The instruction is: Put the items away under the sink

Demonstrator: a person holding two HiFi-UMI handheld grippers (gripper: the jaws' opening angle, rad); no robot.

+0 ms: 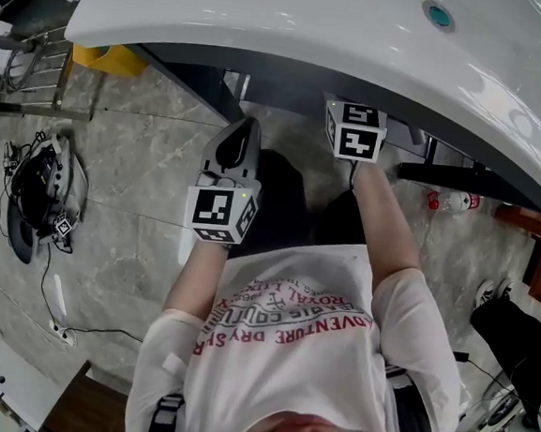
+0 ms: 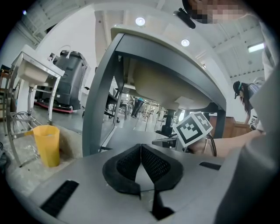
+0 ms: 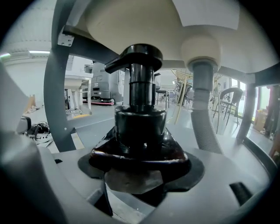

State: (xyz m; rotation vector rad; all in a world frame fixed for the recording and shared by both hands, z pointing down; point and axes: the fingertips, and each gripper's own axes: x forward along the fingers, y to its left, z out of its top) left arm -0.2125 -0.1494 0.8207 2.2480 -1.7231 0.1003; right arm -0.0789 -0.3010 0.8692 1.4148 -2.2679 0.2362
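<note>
Nearest the head camera is the person's white printed T-shirt (image 1: 289, 325), with both forearms reaching forward and down beneath the white sink (image 1: 297, 25).

Seen in its own view, the right gripper (image 3: 140, 151) has its 2 jaws closed against the body of a dark pump bottle (image 3: 140, 122). The bottle stands upright between them, its pump head just below the underside of the basin. A grey corrugated drain hose (image 3: 204, 113) hangs just beside the bottle on its right. A grey leg of the sink frame (image 3: 54, 87) rises on its left.

The left gripper (image 2: 141, 151) has its 2 dark textured jaws pressed together at the tips, and nothing is held between them. It is raised off the grey tiled floor (image 1: 144, 152), at the open front of the sink frame. From its view, the right gripper's marker cube (image 2: 192, 128) shows to the right, farther under the basin. A yellow bin (image 2: 47, 144) stands on the floor to the left, outside the frame.

In the head view, what looks like 1 clear plastic bottle with a red cap (image 1: 451, 201) lies on the floor under the sink's right part, well apart from both grippers.
</note>
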